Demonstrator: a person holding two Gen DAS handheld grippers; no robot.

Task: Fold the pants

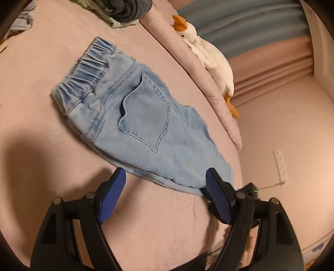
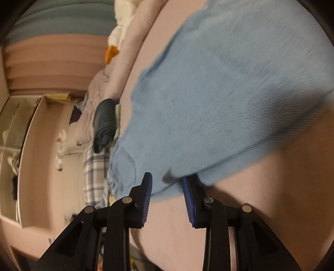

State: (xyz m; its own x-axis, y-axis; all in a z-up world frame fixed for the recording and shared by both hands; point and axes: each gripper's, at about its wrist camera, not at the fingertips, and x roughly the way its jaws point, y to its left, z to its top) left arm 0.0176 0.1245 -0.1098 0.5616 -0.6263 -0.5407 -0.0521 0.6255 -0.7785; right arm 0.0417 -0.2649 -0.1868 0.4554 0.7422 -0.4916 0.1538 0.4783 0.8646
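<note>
The left gripper (image 1: 166, 183) sits nearest the lens, its blue fingers spread wide with nothing between them; one tip is at the near folded edge of the pants (image 1: 144, 125), the other overlaps that edge, though whether it touches cannot be told. The right gripper (image 2: 167, 183) is also parted, about half as wide, its tips at the edge of the same denim with no cloth pinched.

The pants lie flat on the pink bed sheet (image 1: 167, 218), already doubled over, the elastic waistband (image 1: 83, 73) at the far end and a back pocket (image 1: 146, 118) facing up.

The step in hand looks like the next fold, bringing the near end up toward the waistband. To do it well, each gripper should slide a finger under the near edge, take all the layers at once, close evenly, then lift and carry both corners together so the crease runs straight.

Counted: one pair of pants, two grippers, one pocket showing, one toy goose (image 1: 208, 54) along the pillow edge, and one dark bundle of clothes (image 1: 127, 8) beyond.
</note>
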